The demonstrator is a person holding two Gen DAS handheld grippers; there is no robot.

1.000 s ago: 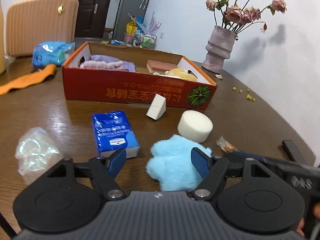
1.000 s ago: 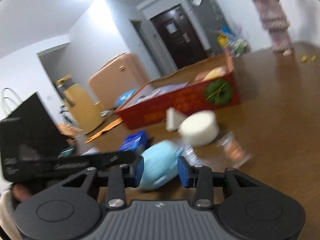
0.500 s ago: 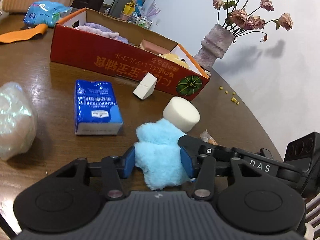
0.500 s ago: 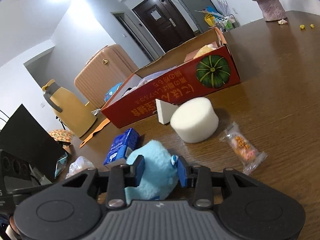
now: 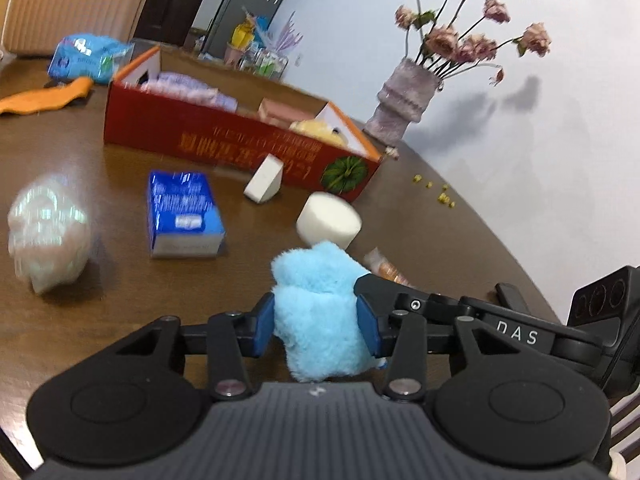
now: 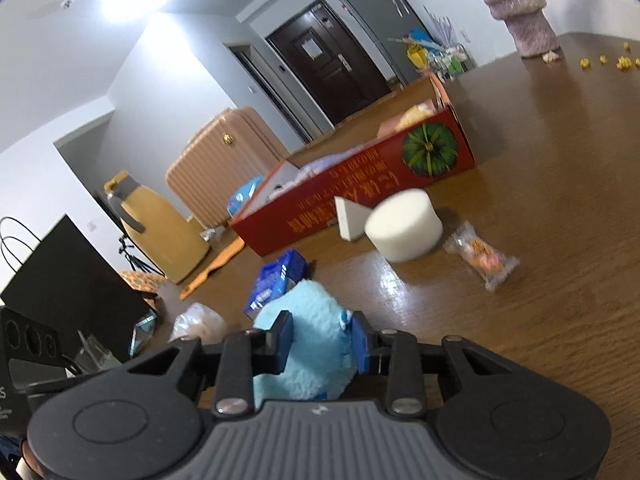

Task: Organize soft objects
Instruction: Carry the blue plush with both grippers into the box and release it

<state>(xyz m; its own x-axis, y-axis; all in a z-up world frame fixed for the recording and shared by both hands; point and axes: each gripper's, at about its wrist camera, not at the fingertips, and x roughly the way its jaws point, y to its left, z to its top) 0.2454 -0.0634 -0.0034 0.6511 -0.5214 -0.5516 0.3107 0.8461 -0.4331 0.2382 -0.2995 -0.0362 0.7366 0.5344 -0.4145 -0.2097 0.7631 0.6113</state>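
A fluffy light-blue plush toy [image 5: 312, 268] sits low over the brown table, and both grippers grip it. My left gripper [image 5: 316, 320] has its blue pads pressed into the toy's sides, and its jaws are still closing. From the right, my right gripper [image 6: 320, 340] is shut on the same toy [image 6: 312, 304]; one of its fingers [image 5: 384, 288] shows in the left wrist view. Beyond stands the red cardboard box [image 5: 224, 136] with soft things inside. A white foam cylinder [image 5: 330, 220] and a white foam wedge [image 5: 264, 180] lie in front of it.
On the table lie a blue tissue pack [image 5: 182, 212], a clear crumpled bag [image 5: 48, 232] and a snack packet [image 6: 484, 258]. A vase of dried flowers [image 5: 404, 96] stands at the far right. A yellow jug [image 6: 160, 228] and a black bag [image 6: 68, 280] stand to the left.
The left jaws, wide apart around the toy a second ago, have shut on it. The right gripper kept its hold and its view rolled back towards level.
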